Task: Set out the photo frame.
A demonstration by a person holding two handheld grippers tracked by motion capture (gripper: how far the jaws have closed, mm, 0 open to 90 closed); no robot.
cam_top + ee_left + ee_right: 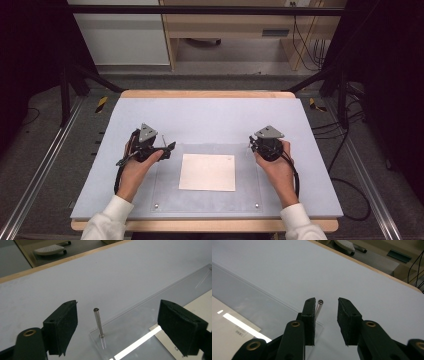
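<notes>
- Pins: two thin metal pins stand upright at the far corners of the clear plate (165, 192), one by each gripper; a sheet of paper (207, 172) lies under the plate's middle.
- Left pin (98, 322): it rises from the plate's corner, long axis vertical, between the left gripper's (117, 325) jaws but touching neither; those jaws stand wide apart and hold nothing.
- Right pin (319, 308): it stands between the right gripper's (326, 320) jaws, right beside the left-hand pad in that view, with a clear gap to the other pad. The jaws are narrow but not clamped.
- Judgement: the right gripper is nearer to a grip; closing would pinch its pin across the shaft.
</notes>
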